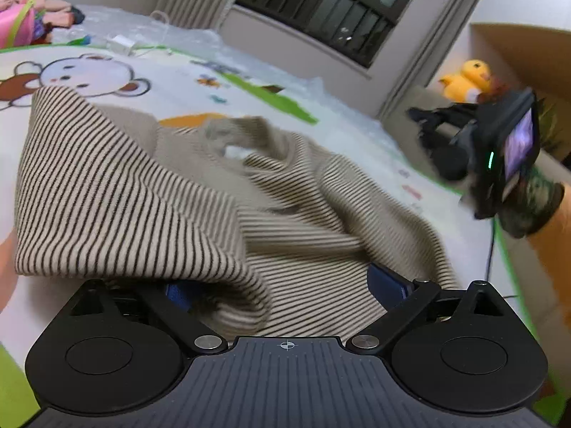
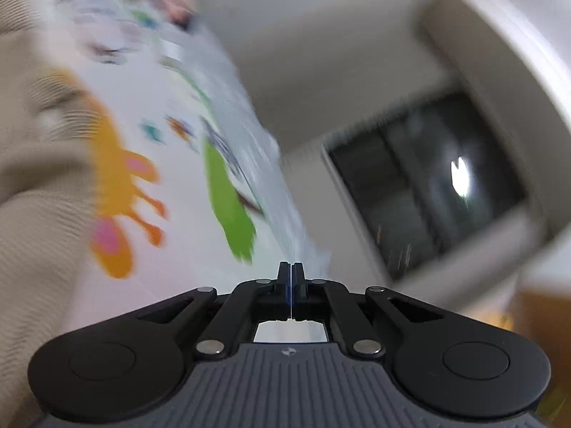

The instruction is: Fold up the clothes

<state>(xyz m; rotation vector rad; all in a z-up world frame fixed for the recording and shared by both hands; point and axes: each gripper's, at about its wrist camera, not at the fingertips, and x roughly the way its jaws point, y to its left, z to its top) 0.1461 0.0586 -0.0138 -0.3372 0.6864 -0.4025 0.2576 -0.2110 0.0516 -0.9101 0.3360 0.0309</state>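
A beige sweater with thin dark stripes (image 1: 150, 192) lies crumpled on the cartoon play mat (image 1: 171, 75). Its near fold drapes over my left gripper (image 1: 282, 287), which is open with its blue pads (image 1: 387, 281) spread wide and cloth lying between them. In the right wrist view, which is blurred and tilted, my right gripper (image 2: 291, 274) is shut with nothing between its fingers, and the sweater (image 2: 32, 185) fills the left edge. The left wrist view shows the right gripper (image 1: 428, 125) held in a gloved hand (image 1: 531, 207) above the mat's right side, away from the sweater.
Crinkled clear plastic (image 1: 142, 32) and a white charger (image 1: 123, 42) lie at the mat's far edge. Pink toys (image 1: 25, 18) sit at the far left. A yellow plush (image 1: 467, 80) rests near a cardboard box (image 1: 517, 53) at right. A barred window (image 1: 321, 10) is behind.
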